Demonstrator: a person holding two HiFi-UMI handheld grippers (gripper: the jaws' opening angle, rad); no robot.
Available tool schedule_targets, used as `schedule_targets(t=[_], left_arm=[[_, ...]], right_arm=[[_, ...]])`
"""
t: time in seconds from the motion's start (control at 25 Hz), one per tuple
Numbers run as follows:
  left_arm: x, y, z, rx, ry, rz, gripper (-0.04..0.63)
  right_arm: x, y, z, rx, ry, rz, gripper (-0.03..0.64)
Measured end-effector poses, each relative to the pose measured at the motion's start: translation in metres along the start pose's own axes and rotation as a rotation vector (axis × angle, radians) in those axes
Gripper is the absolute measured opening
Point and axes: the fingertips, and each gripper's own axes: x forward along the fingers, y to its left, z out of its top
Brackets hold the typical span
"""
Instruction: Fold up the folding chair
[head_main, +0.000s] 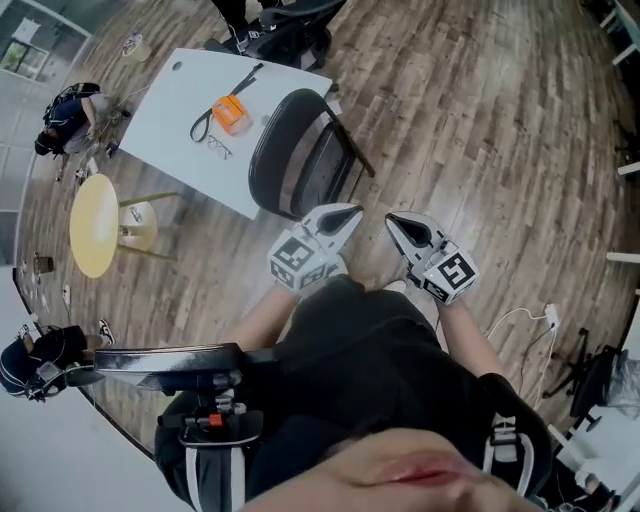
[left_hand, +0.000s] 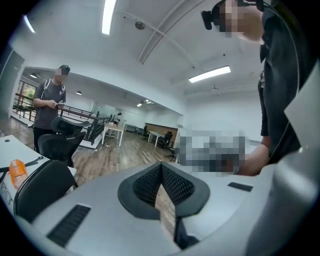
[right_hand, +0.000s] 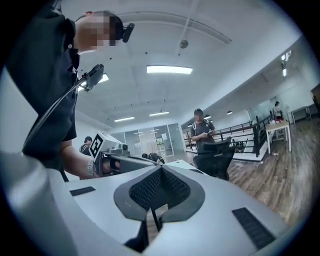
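Note:
The black folding chair (head_main: 300, 150) stands on the wood floor against the near corner of the white table (head_main: 170, 110); its rounded back also shows at the lower left of the left gripper view (left_hand: 40, 186). Both grippers are held up close in front of the person's body, well short of the chair and touching nothing. My left gripper (head_main: 345, 215) (left_hand: 161, 170) is shut with nothing between its pads. My right gripper (head_main: 400, 225) (right_hand: 161, 172) is shut and empty too. The right gripper view shows the left gripper's marker cube (right_hand: 97, 142) beside it.
On the table lie an orange object (head_main: 231, 113), a black strap (head_main: 215, 105) and glasses (head_main: 220, 148). A yellow round stool (head_main: 92, 225) stands at the left. A person stands behind a black office chair (left_hand: 62, 137). A white cable (head_main: 520, 320) lies on the floor at the right.

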Motion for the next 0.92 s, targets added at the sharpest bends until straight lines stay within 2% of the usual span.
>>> schedule_targets(t=[0.08,0.2,0.92], left_arm=[[-0.002,-0.021,0.010,0.014,-0.021,0.001,0.005],[-0.001,-0.029,0.019,0.028,-0.043,-0.001,0.005],[0.012,-0.027,0.030,0.014,-0.064,-0.003,0.005]], right_arm=[[-0.016,0.010,0.019,-0.041,-0.012,0.009,0.008],[-0.024,0.009,0.033,-0.063,-0.024,0.012,0.008],[-0.021,0.012,0.042,-0.083,-0.021,0.042,0.008]])
